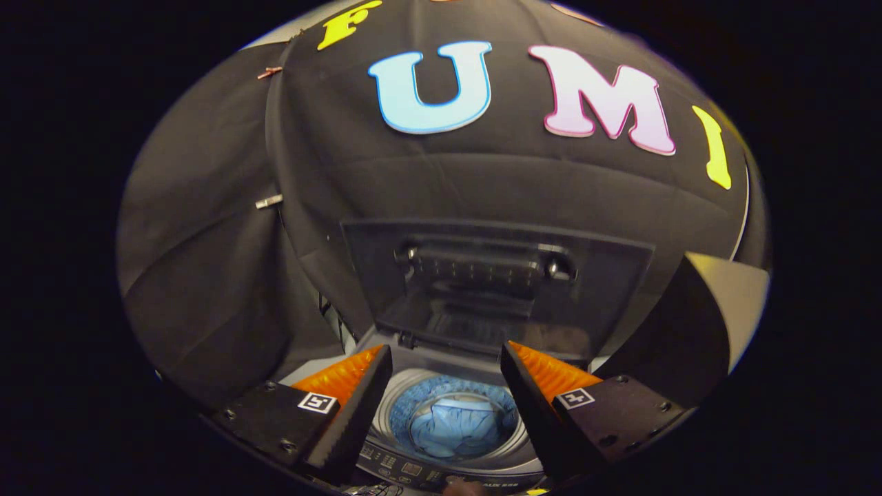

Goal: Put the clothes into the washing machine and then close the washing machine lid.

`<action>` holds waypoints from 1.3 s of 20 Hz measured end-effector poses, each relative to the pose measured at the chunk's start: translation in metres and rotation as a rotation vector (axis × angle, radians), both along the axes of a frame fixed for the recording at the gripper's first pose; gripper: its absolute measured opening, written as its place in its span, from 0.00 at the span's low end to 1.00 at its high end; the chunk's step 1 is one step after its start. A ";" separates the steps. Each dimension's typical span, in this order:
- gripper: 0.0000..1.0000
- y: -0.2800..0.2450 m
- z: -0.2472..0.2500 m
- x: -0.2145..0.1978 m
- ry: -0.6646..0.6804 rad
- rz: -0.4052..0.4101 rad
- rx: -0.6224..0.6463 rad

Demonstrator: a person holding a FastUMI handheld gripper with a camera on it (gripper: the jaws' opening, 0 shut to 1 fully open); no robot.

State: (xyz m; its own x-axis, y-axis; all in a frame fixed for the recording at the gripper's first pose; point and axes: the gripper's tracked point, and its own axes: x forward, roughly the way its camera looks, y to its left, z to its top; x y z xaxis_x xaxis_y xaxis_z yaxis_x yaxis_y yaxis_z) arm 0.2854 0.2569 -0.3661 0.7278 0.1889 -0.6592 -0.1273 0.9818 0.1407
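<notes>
Your tool [446,386] hangs above the washing machine [413,472] with its fingers [358,406] spread wide and nothing between them. Through that gap you look straight down into the round drum [406,393], whose mouth faces up toward you. The clothes [455,427] lie at the bottom of the drum, a crumpled blue bundle; its long axis seems to run across, from one finger toward the other, though the folds make that hard to judge. The washing machine lid [496,282] stands raised beyond the fingers, its hinged edge at the back of the opening and its inner face turned toward you, leaning against the booth's black cloth wall [207,275]. The control panel [406,470] runs along the near edge of the machine.
</notes>
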 end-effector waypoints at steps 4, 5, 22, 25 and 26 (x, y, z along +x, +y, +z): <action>0.99 -0.011 0.049 0.025 -0.143 -0.034 0.034; 0.99 -0.016 0.057 0.030 -0.171 -0.045 0.033; 0.99 -0.064 0.018 0.137 -0.193 -0.148 0.011; 0.99 -0.065 -0.008 0.141 -0.177 -0.165 0.010; 0.99 -0.066 -0.012 0.143 -0.176 -0.167 0.009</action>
State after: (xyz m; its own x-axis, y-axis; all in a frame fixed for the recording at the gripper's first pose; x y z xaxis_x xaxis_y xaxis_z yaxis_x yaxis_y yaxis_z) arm 0.4281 0.1910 -0.3786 0.8528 0.0616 -0.5185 0.0135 0.9901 0.1398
